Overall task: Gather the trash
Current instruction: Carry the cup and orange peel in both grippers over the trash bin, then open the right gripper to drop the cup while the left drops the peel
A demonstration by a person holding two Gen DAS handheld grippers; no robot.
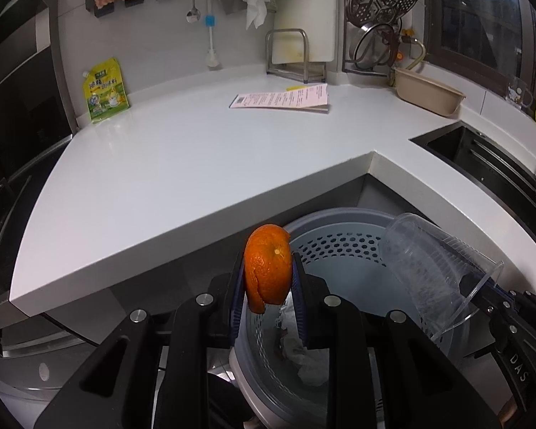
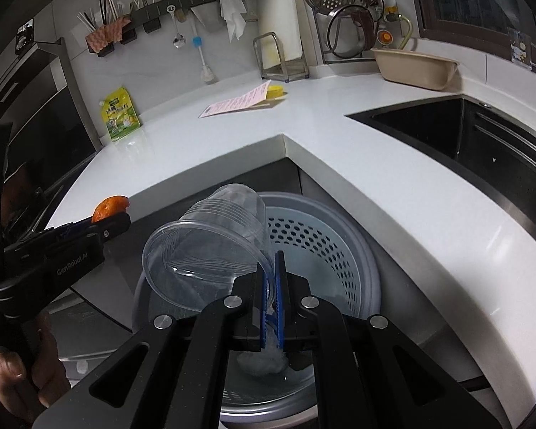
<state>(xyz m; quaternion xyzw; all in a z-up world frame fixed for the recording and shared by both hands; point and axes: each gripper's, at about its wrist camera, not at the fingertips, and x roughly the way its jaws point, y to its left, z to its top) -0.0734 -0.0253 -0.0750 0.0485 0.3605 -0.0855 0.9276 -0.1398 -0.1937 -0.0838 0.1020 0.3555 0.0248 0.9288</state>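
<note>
My left gripper is shut on a piece of orange peel, held just over the near rim of a grey perforated trash bin that stands below the counter corner. In the right wrist view that peel shows at the left, in the other gripper. My right gripper is shut on the rim of a clear plastic cup, tilted on its side above the bin. The cup also hangs at the right in the left wrist view. Crumpled white paper lies in the bin's bottom.
The white L-shaped counter carries a pink printed sheet, a yellow-green pouch and a beige basin. A black sink lies at the right. A hand grips the left tool.
</note>
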